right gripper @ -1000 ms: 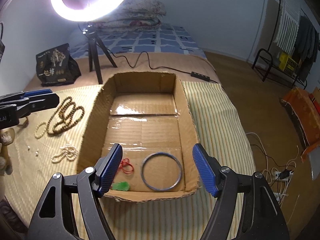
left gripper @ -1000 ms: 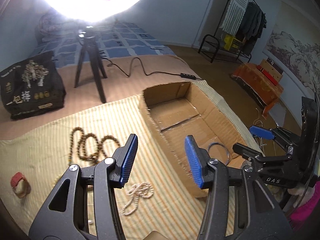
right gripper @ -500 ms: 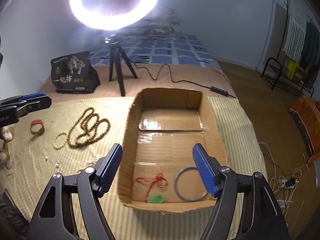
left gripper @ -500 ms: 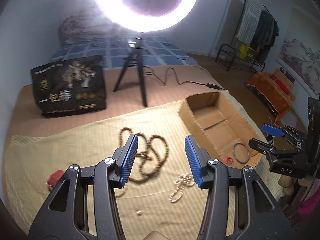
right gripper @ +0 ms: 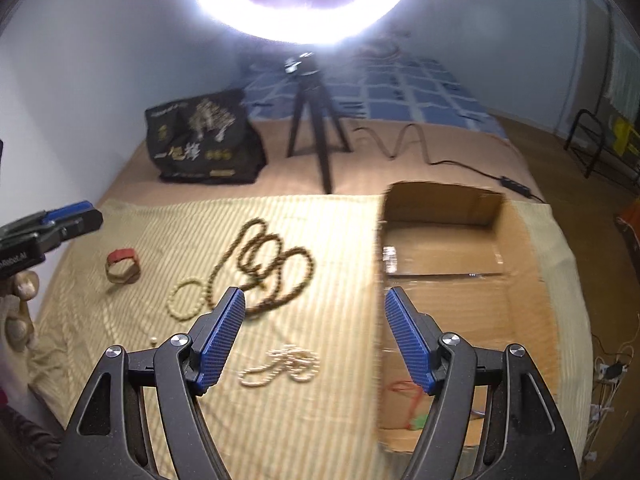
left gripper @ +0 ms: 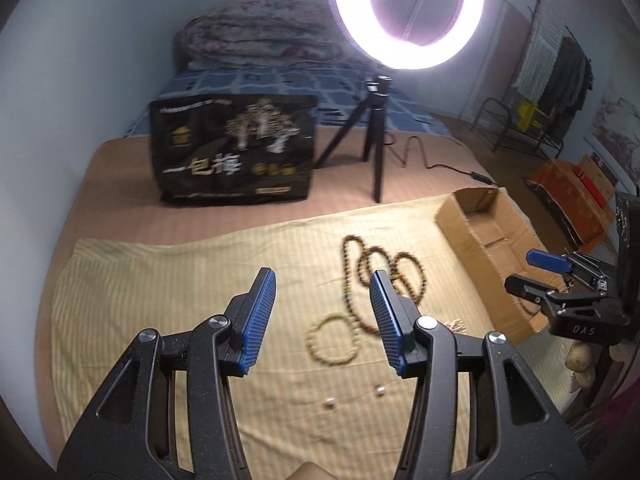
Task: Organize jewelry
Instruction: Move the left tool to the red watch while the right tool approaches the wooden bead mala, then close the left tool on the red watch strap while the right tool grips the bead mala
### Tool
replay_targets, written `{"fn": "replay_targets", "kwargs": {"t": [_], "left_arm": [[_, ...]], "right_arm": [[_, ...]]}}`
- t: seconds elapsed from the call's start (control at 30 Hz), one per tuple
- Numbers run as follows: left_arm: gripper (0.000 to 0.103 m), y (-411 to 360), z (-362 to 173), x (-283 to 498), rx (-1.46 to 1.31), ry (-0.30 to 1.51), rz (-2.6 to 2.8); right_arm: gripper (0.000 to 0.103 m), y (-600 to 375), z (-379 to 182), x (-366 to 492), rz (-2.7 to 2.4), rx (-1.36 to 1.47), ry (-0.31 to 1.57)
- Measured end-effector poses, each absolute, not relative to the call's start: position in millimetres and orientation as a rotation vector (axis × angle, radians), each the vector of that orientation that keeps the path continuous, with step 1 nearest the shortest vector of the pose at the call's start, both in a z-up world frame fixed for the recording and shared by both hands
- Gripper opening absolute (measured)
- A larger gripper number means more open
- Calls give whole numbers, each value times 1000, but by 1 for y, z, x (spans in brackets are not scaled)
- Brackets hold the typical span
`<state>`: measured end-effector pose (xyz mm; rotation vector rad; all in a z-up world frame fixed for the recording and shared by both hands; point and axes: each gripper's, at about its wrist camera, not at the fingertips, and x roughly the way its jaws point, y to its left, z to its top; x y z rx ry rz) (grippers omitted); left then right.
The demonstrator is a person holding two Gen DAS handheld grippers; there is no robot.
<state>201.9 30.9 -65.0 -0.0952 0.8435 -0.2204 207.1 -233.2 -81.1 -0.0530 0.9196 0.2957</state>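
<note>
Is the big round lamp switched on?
On. The ring light glows bright white and glares in both views.

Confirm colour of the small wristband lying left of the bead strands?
Red on top, tan below: the wristband shows best in the right wrist view.

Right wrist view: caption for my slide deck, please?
Open right gripper above white pearl strand, beside cardboard box.

Lit hard from a blown-out ring light [left gripper: 406, 12] overhead, glaring white across the wall in the right wrist view, dim toward the rounded fisheye edges, with motion blur smearing the cardboard box [right gripper: 460, 280] and beads [right gripper: 264, 268], bent lines everywhere near the rim.
</note>
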Motion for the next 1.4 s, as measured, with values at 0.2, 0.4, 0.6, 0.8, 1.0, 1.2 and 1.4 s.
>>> {"fn": "replay_targets", "kwargs": {"t": [0.2,0.4,0.6,0.8,1.0,1.2,1.4], "left_arm": [[50,66,-81,199,-106,881,-171],[50,86,-104,201,-100,942,-135],[50,90,-123,202,-53,978,-123],[50,91,-132,207,-55,996,-132],[50,92,-142,213,-60,1014,-125],[50,94,-145,217,-68,1015,-119],[50,92,-149,221,-64,1019,-121]], "right_arm": [[72,-205,-97,212,324,-105,973],[72,-191,-110,225,310,-99,1025],[72,-177,-123,237,302,-86,1051],[72,-167,-140,252,285,-67,1101],[72,-166,-157,266,269,25,1174],[72,-163,-173,276,222,43,1220],[72,-167,-183,286,175,95,1255]]}}
